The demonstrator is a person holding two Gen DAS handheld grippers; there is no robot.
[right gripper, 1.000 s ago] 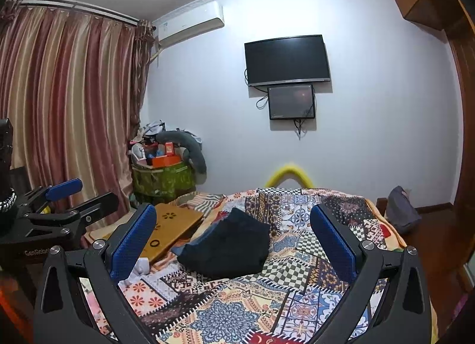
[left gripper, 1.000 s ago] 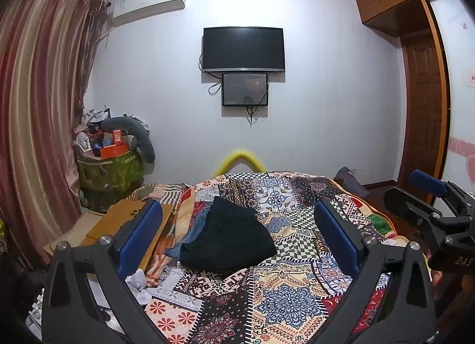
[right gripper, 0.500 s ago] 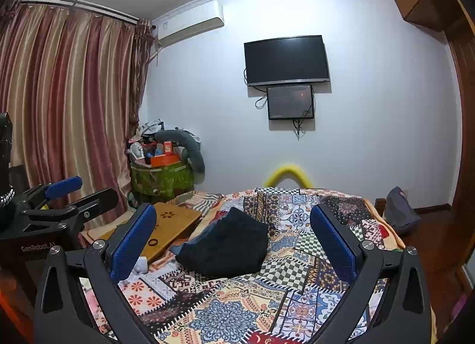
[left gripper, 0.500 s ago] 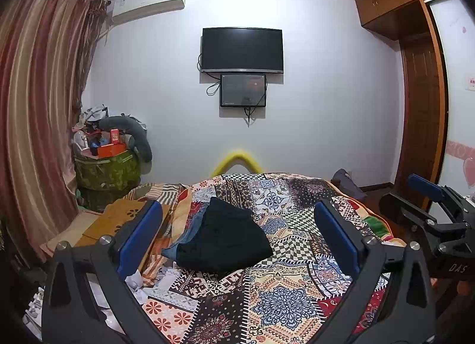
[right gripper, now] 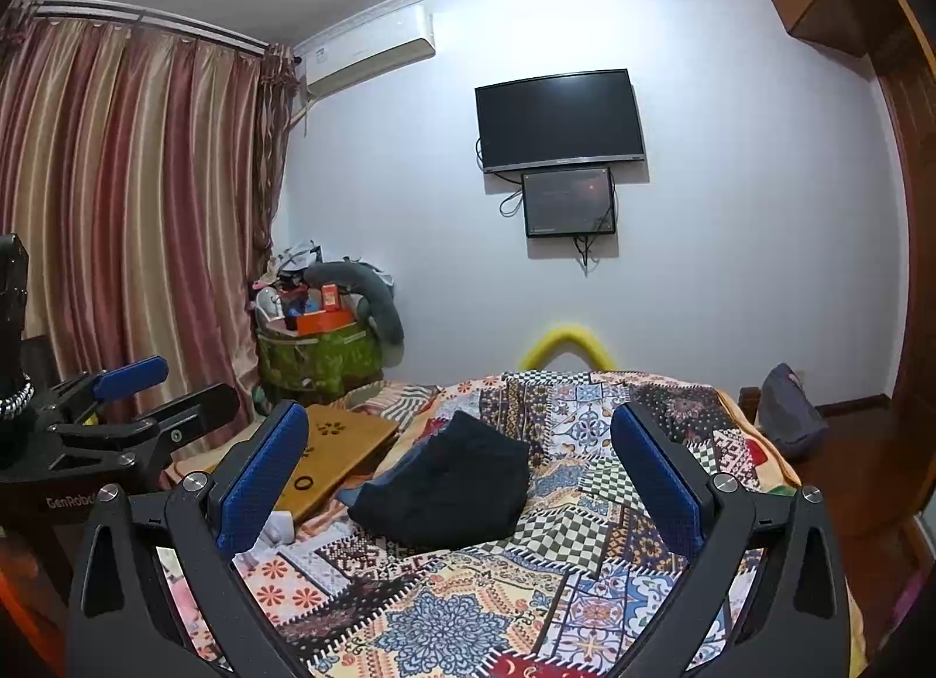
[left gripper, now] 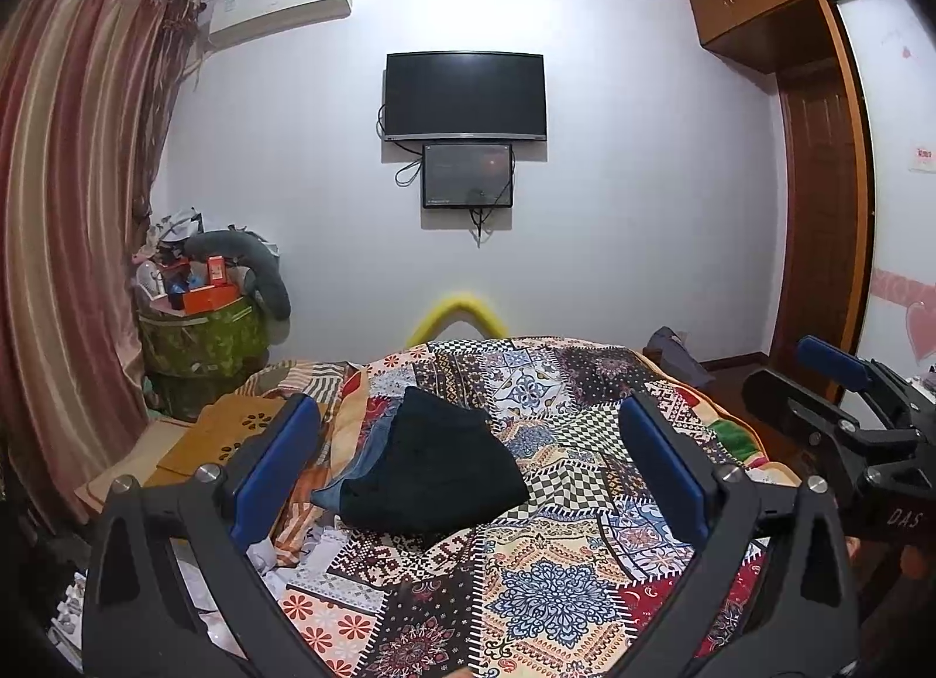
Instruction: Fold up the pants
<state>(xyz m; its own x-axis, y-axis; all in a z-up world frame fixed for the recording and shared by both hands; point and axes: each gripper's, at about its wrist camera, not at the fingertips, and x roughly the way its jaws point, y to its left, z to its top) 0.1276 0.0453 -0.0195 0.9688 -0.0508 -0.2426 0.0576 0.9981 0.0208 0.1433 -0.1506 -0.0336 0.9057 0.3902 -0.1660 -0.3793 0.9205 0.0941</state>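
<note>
Dark pants [left gripper: 436,464] lie in a compact heap on the bed [left gripper: 561,578], touching neither hand-held gripper. Left hand-held gripper [left gripper: 468,467] and right hand-held gripper [right gripper: 459,473] gape, empty, held back. Folded or awaiting folding: undecidable.

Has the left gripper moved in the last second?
Yes, slightly. In the left wrist view the TV drifted left, so the open left gripper turned a little rightward; the black pants lie untouched.

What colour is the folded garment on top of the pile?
Black folded garment, clearest in the left wrist view.
</note>
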